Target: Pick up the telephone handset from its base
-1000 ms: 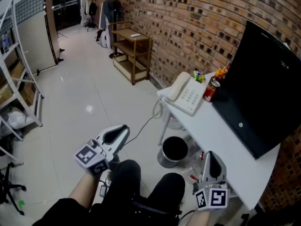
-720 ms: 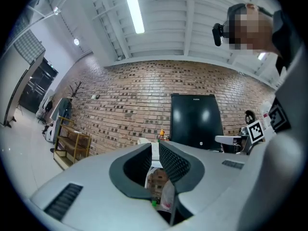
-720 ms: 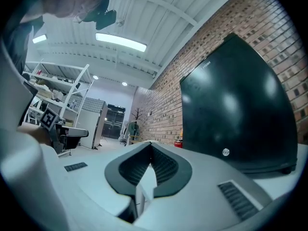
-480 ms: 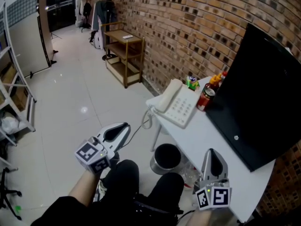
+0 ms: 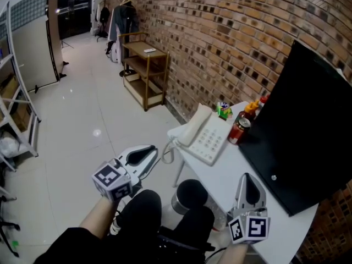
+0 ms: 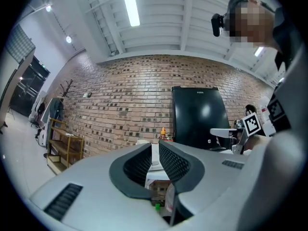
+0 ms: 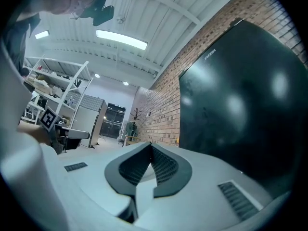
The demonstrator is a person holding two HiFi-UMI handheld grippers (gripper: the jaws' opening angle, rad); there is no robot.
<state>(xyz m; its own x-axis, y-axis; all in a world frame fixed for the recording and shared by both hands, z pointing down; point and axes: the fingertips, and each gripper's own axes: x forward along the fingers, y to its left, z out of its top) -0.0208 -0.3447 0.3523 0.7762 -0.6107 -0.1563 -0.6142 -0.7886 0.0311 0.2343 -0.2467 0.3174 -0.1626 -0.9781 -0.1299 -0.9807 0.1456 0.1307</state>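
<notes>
Left gripper (image 5: 149, 152): its jaws were pressed together with nothing between them, as its own view (image 6: 155, 146) showed; it hung over the floor, left of the table and well apart from the phone.
Right gripper (image 5: 247, 177): its jaws met at the tips (image 7: 150, 146) and pinched nothing; it sat over the near end of the table, pointing along the monitor.
Handset (image 5: 193, 126): it lay in its cradle on the left side of the base (image 5: 213, 143), untouched by either gripper.
Base position: it stood at the far left corner of the white table (image 5: 234, 176), just beside a red can (image 5: 237, 131).
Cord (image 5: 168, 146): it looped off the table edge below the phone; where it ended could not be made out.
Monitor (image 5: 308, 142): the big black screen covered the right of the table and was cut off at the head view's right edge; it hid the wall and table behind it.
Small items: an orange-capped bottle (image 5: 252, 108) and a small green object (image 5: 224, 110) stood behind the can, too small to tell more.
Bin (image 5: 190, 194): a dark round bin stood under the table, partly hidden by the person's knee.
Left gripper view: the phone was mostly hidden behind the jaws; only a pale strip showed in the slit between them.
Right gripper view: the phone did not show; the screen filled the right side.
Person: only forearms and dark-clad legs showed at the head view's bottom edge.
</notes>
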